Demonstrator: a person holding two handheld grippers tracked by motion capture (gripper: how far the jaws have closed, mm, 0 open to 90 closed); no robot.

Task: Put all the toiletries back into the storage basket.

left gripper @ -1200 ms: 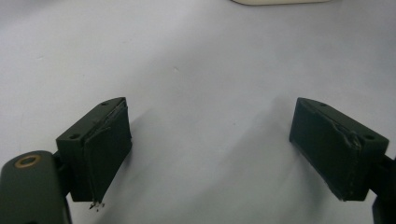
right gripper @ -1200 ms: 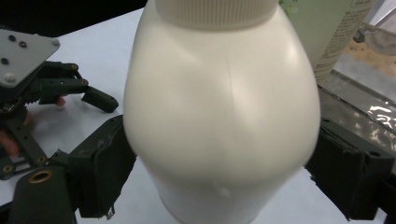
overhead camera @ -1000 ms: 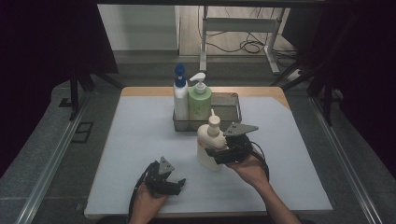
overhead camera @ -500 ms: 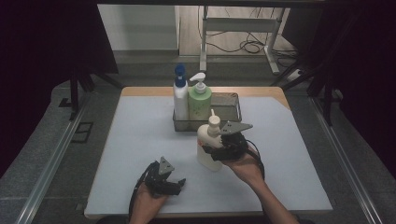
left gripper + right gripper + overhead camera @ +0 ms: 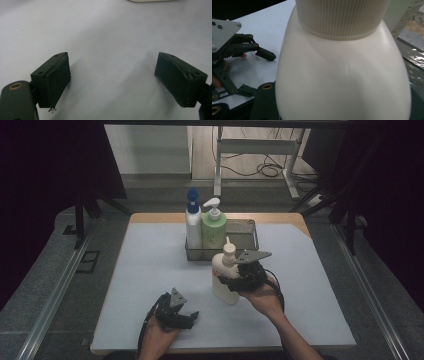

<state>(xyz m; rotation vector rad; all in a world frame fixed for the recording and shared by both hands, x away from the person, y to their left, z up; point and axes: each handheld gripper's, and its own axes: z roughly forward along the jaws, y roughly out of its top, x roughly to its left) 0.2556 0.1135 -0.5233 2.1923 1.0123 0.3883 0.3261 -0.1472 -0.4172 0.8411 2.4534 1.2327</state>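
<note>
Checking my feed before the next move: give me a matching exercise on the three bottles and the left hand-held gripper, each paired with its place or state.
Things:
1. cream bottle
2. green pump bottle
3. blue-capped bottle
4. left hand-held gripper

Places or states:
A. open, low over the white mat
B. in the wire basket, at its left end
C. held by the right hand-held gripper
D. in the basket, next to the blue-capped one

Pairs: 1-C, 2-D, 3-B, 4-A
</note>
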